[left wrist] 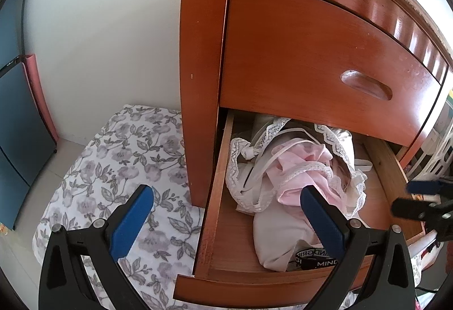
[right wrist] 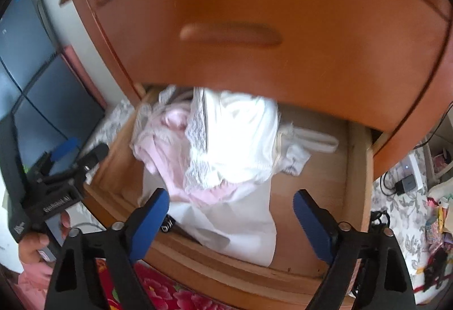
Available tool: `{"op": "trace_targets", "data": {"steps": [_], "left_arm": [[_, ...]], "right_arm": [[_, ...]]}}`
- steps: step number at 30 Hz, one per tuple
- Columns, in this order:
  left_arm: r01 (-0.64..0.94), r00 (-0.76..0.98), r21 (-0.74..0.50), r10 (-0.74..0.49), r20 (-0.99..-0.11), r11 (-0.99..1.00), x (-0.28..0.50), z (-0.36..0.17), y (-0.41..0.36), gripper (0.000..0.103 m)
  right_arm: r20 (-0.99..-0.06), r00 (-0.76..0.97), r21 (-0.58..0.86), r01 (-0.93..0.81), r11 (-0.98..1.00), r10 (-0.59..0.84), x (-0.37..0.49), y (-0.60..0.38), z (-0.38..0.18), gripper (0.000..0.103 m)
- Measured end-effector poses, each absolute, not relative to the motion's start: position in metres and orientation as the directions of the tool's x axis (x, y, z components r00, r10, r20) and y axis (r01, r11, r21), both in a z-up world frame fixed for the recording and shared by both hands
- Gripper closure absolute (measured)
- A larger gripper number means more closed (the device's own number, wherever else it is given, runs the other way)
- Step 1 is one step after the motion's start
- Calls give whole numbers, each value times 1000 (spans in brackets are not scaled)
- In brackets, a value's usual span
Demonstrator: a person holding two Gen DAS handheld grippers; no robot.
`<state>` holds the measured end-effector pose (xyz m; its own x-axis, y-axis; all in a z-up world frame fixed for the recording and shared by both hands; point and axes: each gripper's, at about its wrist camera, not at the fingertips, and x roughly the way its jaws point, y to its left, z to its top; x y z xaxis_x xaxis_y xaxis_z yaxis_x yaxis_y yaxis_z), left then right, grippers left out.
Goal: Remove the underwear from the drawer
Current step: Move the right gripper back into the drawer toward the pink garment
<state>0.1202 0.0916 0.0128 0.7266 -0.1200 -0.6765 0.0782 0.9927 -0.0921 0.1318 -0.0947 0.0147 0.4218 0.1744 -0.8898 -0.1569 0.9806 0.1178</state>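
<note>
- Underwear point(right wrist: 226, 140): loose heap of pink, white lace-trimmed and beige pieces, lying in the open lower drawer point(left wrist: 218, 196), toward its back-left, partly tucked under the closed drawer front point(left wrist: 311, 55) above.
- Heap's long axis, as best I can judge: runs front-to-back in the drawer, w/ a beige piece point(left wrist: 277, 239) trailing toward the front rim. A black waistband w/ white lettering point(left wrist: 317, 259) peeks out at the front.
- Right tongs point(right wrist: 230, 205): open wide, nothing between the pads, pointing steeply down right over the heap. Heap lies just ahead of and between the fingers, so this hand looks nearer and better lined up for the grab.
- Left tongs point(left wrist: 226, 202): also open, empty, straddling the drawer's left wall; one finger over the flowered bedding point(left wrist: 127, 157), the other over the pink cloth. Off to the heap's left side.
- Judgement: next move is a straight drop of the right tongs onto the top layer, then pinch. Risk: lace pieces tangle, so several may lift together.
- Around: white wall point(left wrist: 113, 26), dark blue cabinet point(left wrist: 17, 111) at left.
</note>
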Motion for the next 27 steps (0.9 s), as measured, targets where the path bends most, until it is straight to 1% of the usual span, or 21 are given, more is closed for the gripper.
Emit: {"op": "trace_targets", "data": {"steps": [4, 5, 9, 14, 17, 21, 25, 27], "left_arm": [[63, 726, -100, -114, -679, 993, 121, 12, 95, 0], [58, 724, -102, -112, -680, 993, 122, 11, 97, 0], [46, 720, -106, -106, -686, 993, 123, 9, 100, 0], [48, 720, -108, -109, -685, 993, 123, 9, 101, 0], [45, 721, -111, -109, -684, 993, 124, 9, 101, 0], [38, 717, -111, -104, -689, 993, 125, 8, 100, 0], [31, 716, -114, -101, -691, 993, 125, 8, 102, 0], [27, 714, -115, -100, -693, 993, 126, 8, 103, 0]], "right_arm": [[-907, 362, 159, -177, 971, 214, 139, -84, 2, 27], [-911, 346, 169, -188, 967, 226, 140, -80, -1, 31], [-932, 270, 177, -241, 954, 241, 142, -64, -15, 39], [-944, 200, 208, -253, 945, 261, 150, -57, -24, 44], [-945, 164, 235, -267, 935, 284, 154, -51, -26, 44], [-938, 175, 247, -272, 930, 301, 162, -39, -25, 44], [-926, 179, 275, -281, 919, 332, 169, -26, -26, 48], [-931, 187, 253, -292, 922, 315, 173, -20, -30, 54]]}}
